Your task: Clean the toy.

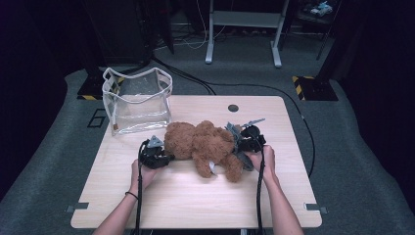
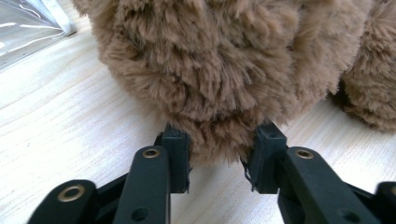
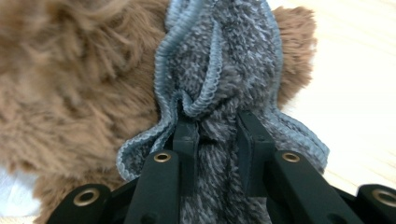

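A brown plush teddy bear (image 1: 200, 143) lies in the middle of the wooden table (image 1: 161, 200). At its left end, my left gripper (image 1: 164, 155) has its jaws on either side of a lobe of brown fur (image 2: 219, 93) and pinches it; my left gripper (image 2: 222, 140) rests low over the tabletop. A grey-blue terry cloth (image 1: 243, 159) lies against the bear's right side. My right gripper (image 1: 240, 144) is shut on a bunched fold of that cloth (image 3: 233, 60), whose ribbed edge curls around one jaw of my right gripper (image 3: 217, 128). Brown fur (image 3: 70, 88) lies behind the cloth.
A clear plastic bag (image 1: 137, 100) with white trim and handles stands upright at the table's back left corner; its edge (image 2: 28, 23) is in the left gripper view. A round cable hole (image 1: 233, 107) sits near the back edge. Cables trail toward the front edge.
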A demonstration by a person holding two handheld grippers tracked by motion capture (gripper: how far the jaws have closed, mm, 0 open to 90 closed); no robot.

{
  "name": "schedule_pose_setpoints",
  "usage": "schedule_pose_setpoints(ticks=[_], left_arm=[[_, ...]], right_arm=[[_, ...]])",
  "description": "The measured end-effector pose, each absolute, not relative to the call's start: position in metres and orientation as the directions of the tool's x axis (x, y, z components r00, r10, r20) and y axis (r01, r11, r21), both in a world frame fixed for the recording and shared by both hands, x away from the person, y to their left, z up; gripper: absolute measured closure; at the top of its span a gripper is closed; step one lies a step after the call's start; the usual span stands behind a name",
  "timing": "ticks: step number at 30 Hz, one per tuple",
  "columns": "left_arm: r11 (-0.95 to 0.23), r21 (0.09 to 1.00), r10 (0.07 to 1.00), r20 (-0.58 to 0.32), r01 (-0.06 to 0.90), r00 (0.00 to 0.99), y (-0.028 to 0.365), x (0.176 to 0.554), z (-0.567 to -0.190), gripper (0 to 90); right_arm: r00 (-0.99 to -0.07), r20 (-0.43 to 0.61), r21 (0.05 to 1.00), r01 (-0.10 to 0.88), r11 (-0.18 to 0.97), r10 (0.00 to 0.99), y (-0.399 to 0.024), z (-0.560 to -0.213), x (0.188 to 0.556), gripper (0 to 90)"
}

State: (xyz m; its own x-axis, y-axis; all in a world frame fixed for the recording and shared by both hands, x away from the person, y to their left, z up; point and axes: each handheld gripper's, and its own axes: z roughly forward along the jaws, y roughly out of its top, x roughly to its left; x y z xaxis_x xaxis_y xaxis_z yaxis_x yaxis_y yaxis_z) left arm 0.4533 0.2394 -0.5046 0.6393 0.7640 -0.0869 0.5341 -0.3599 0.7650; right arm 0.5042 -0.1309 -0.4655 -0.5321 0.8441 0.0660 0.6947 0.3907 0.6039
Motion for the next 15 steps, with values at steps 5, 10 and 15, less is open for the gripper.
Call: schedule_pose_setpoints(ticks=[5, 10, 15], left_arm=[[-0.361, 0.762, 0.760, -0.093, 0.538, 0.643, 0.2406, 0.4541, -0.5049, 69.7], [-0.365, 0.758, 0.759, -0.094, 0.541, 0.644, 0.2421, 0.4551, -0.5051, 70.4], [-0.364, 0.758, 0.757, -0.098, 0.542, 0.646, 0.2435, 0.4558, -0.5056, 70.6]], right_arm=[[-0.544, 0.070, 0.586, 0.701, 0.406, 0.836, -0.1265, -0.4719, 0.5111, 72.1], [-0.538, 0.026, 0.559, 0.706, 0.434, 0.842, -0.1224, -0.4757, 0.5143, 72.1], [-0.512, -0.108, 0.512, 0.706, 0.489, 0.852, -0.1225, -0.4755, 0.5156, 72.0]])
